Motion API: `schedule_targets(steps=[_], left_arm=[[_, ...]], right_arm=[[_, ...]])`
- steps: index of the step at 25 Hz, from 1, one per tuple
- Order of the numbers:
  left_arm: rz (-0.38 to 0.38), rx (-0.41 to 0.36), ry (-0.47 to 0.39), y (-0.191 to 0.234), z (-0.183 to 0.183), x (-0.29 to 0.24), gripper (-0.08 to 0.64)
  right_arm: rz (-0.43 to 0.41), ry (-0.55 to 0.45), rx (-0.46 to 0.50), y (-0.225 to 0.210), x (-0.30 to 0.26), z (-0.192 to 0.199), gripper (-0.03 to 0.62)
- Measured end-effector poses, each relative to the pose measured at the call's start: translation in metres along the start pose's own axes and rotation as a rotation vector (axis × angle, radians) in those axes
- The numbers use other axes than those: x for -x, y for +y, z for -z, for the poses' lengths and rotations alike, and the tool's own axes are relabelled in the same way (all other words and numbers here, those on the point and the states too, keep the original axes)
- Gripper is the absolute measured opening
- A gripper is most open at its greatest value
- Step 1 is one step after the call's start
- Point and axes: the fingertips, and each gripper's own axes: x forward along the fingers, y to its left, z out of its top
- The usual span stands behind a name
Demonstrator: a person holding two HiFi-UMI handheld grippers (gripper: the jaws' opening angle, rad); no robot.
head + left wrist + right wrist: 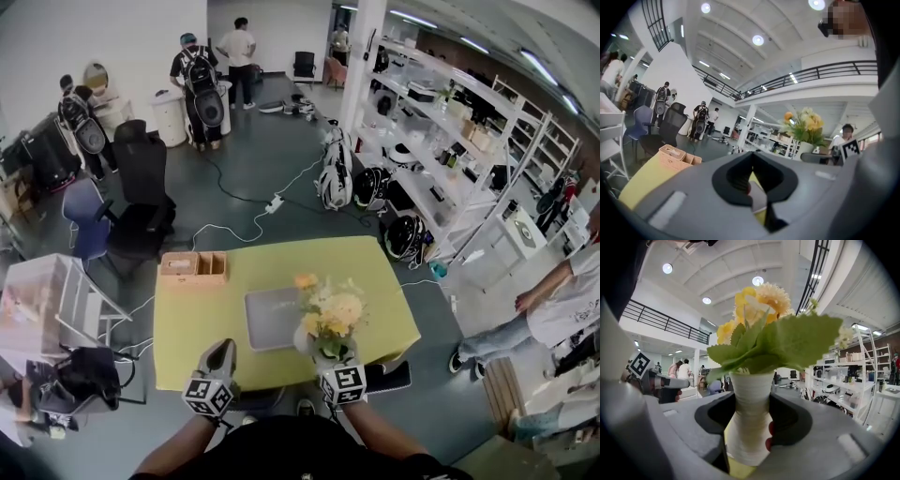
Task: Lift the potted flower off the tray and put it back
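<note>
The potted flower (333, 314), yellow blooms and green leaves in a white ribbed vase (747, 418), is clamped between the black pads of my right gripper (752, 423). In the head view the right gripper (330, 358) holds it just right of the grey tray (267, 319), above the yellow table (202, 323) near the front edge. Yellow tabletop shows under the vase's base. My left gripper (223, 349) hovers at the front edge left of the tray. Its fingertips meet with nothing between them (752, 157). From the left gripper view the flower (806, 124) stands off to the right.
A wooden organiser box (194, 267) sits on the table's far left corner. Office chairs (136, 220) and a white rack (66, 300) stand left. Cables and a power strip (274, 202) cross the floor behind. Shelving (441, 141) lines the right, with a person (562, 309) close by.
</note>
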Motion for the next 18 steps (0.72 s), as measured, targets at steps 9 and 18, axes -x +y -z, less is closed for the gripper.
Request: schedule_targets(steps=[9, 18], left_arm=[[-0.015, 0.011, 0.022, 0.002, 0.011, 0.001, 0.009], [-0.01, 0.011, 0.031, 0.006, 0.012, -0.004, 0.008]], right_arm=[[-0.004, 0.007, -0.003, 0.0, 0.001, 0.008, 0.227], [-0.006, 0.015, -0.003, 0.0, -0.008, 0.01, 0.227]])
